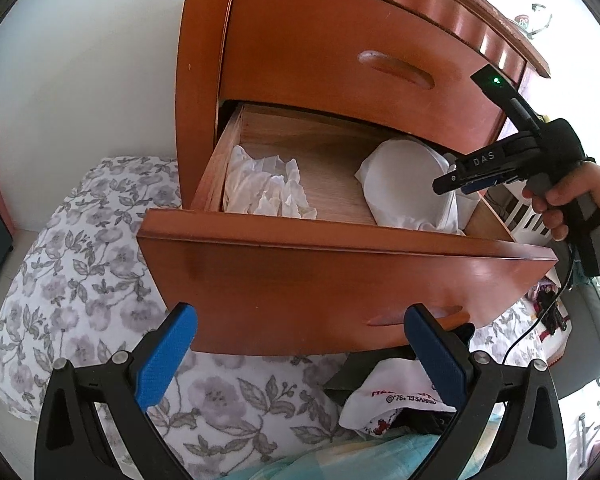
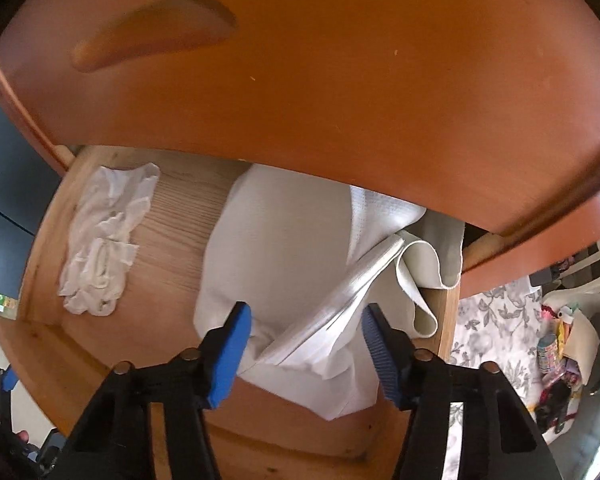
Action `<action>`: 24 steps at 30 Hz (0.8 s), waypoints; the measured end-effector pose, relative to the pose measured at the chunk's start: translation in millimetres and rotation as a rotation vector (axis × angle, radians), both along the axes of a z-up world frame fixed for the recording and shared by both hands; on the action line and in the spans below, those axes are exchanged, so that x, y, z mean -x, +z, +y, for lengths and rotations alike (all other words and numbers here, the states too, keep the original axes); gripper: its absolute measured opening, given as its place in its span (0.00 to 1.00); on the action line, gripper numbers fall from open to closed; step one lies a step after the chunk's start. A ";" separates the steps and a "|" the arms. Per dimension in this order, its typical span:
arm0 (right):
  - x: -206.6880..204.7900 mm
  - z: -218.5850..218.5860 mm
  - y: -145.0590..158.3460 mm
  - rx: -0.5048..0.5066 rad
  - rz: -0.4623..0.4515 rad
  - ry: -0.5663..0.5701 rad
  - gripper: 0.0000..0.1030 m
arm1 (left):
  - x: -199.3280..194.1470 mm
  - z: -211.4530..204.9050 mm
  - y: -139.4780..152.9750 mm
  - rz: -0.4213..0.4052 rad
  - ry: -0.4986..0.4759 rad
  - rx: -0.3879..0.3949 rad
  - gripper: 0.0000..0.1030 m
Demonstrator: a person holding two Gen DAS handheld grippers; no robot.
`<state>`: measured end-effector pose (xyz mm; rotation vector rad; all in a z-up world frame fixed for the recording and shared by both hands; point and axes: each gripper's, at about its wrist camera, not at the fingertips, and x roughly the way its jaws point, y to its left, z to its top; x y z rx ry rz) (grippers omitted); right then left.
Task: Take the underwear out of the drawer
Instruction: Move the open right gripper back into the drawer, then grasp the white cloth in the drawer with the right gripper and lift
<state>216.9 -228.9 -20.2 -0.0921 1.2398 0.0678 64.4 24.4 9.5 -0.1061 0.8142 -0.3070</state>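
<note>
The lower drawer (image 1: 340,272) of a reddish wooden chest stands pulled out. Inside on the right lies a folded white underwear piece (image 1: 404,184) (image 2: 276,248). A crumpled white cloth (image 1: 264,188) (image 2: 104,240) lies on the left. My right gripper (image 1: 446,186) (image 2: 306,340) points steeply down into the drawer. Its blue pads (image 2: 236,340) stand apart on either side of a fold of the white underwear, without clearly pressing it. My left gripper (image 1: 300,344) hangs open and empty in front of the drawer's front panel.
The upper drawer (image 1: 340,52) (image 2: 300,60) is shut and overhangs the back of the open one. A floral bedsheet (image 1: 80,280) lies below and to the left. A pile of garments (image 1: 396,400) lies under the drawer front. A hand (image 1: 568,200) holds the right gripper.
</note>
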 end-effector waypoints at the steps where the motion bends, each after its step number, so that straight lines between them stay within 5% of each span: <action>1: -1.6 -0.6 -2.4 0.003 0.007 0.000 0.54 | -1.0 -0.1 -1.3 0.003 -0.001 0.000 1.00; 10: -9.6 -4.3 -28.5 -0.002 0.075 -0.008 0.33 | -5.7 -3.2 -6.9 0.018 -0.015 0.002 1.00; 15: -10.0 -9.6 -33.0 -0.039 0.068 0.000 0.11 | -6.4 -1.9 -7.0 0.019 -0.007 0.000 1.00; 24: 18.5 -9.6 -6.1 -0.189 -0.033 0.041 0.08 | -2.8 5.2 1.0 -0.002 0.025 -0.010 1.00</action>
